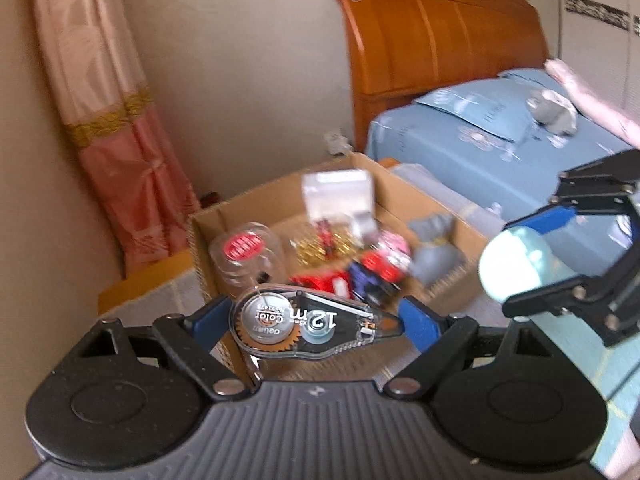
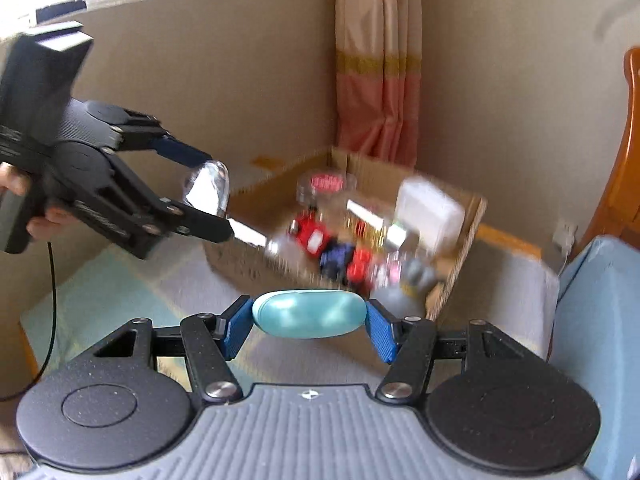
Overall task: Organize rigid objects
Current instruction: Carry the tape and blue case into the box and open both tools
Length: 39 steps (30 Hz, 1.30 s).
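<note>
My left gripper (image 1: 316,320) pinches a clear correction tape dispenser (image 1: 308,322), its long axis crosswise between the pads and its tapered nose toward the right pad, held just in front of the cardboard box (image 1: 208,232). My right gripper (image 2: 308,324) clamps a teal oval case (image 2: 308,314), also crosswise, before that box.

Beige walls (image 1: 248,80), pink curtain (image 1: 116,120), wooden bed (image 1: 432,36)
</note>
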Available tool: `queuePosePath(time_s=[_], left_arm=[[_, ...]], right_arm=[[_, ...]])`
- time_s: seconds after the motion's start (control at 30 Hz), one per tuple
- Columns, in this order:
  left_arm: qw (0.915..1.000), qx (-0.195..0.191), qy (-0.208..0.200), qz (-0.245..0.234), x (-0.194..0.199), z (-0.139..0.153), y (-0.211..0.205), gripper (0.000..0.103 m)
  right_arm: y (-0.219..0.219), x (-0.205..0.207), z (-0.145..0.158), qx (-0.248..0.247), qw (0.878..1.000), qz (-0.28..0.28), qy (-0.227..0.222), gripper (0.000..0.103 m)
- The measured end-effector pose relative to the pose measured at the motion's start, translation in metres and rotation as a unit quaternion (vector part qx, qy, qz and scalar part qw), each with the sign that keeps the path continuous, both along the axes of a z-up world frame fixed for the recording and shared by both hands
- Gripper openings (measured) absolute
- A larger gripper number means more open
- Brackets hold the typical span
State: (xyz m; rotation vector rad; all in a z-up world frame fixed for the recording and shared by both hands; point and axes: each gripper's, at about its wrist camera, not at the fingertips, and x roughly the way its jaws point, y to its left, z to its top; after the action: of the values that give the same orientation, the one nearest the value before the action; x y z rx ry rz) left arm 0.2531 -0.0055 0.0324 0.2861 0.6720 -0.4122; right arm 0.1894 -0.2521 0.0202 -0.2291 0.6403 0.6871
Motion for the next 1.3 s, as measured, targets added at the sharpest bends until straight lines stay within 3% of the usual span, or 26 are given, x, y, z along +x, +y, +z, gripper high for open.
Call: queuePosePath(time_s=[0.17,0.47,0.6,0.7,0.8,1.0,1.3], left_arm=[[0.9996,0.000,0.005,0.027,0.028,-0.009,0.004,0.089],[0.9986,0.009,0.024,0.046,0.059,-0.028,0.006,0.089],[0.9985,0.008,0.028,0.046,0.061,-0.031,0.007,0.089],[0.9980,0.007,0.032,0.055,0.060,-0.030,0.009,0.092],[0.9975,0.001,0.018,0.069,0.053,-0.026,0.012,0.100],[0.9960,-0.022,0.005,0.087,0.027,-0.010,0.022,0.100],[0.9895,-0.017,0.002,0.144,-0.037,-0.004,0.028,0.101]], right_arm=[[0.013,0.025,0.011,0.009,1.000,-0.011,-0.015,0.066],[0.022,0.060,-0.009,0.010,0.999,-0.051,0.017,0.067],[0.017,0.052,-0.008,0.023,0.998,-0.053,0.007,0.092],[0.014,0.044,-0.003,0.024,0.998,-0.056,0.000,0.095],[0.012,0.037,0.001,0.026,0.998,-0.059,0.000,0.102],[0.015,0.021,0.006,0.017,0.997,-0.079,0.009,0.103],[0.016,-0.001,0.011,-0.004,0.987,-0.159,0.037,0.103]])
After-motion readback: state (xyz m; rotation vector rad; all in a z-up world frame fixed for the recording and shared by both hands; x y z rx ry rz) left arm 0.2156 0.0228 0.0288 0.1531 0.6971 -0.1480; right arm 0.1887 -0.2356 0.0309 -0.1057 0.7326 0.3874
